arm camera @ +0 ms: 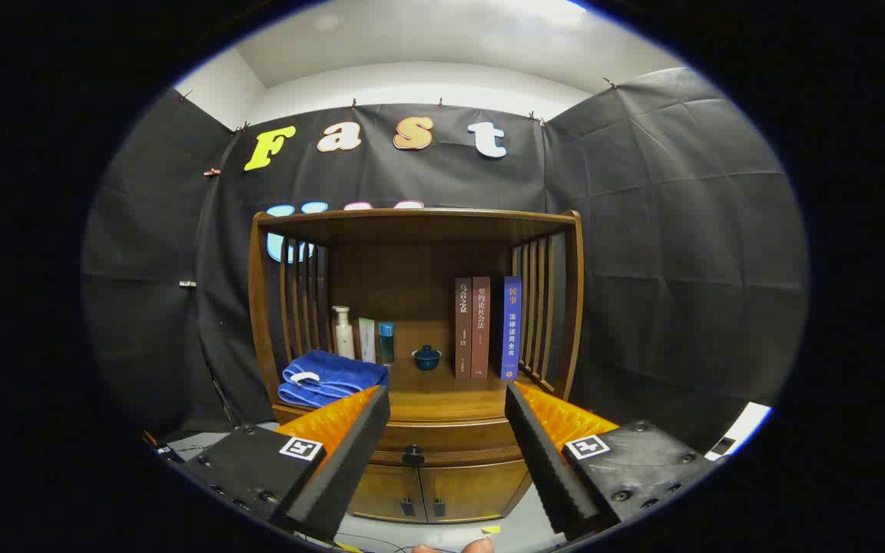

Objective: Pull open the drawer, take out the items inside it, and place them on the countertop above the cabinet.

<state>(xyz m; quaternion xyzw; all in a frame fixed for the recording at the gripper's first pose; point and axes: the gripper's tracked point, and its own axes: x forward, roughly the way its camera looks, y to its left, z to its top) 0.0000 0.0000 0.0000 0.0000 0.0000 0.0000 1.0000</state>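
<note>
The fingers (447, 430) stand wide apart, holding nothing, with the shut drawer (442, 439) beyond them. Its small dark knob (412, 455) looks the only hold; the wood drawer is probably stiff and needs a firm straight pull.

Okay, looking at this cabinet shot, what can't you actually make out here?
- Drawer contents: gripper view, hidden behind its closed front.
- Cabinet lower corners: covered by the open gripper's fingers.
- Folded blue towel: near edge behind one finger.
- Small bottles: too small to identify.
</note>
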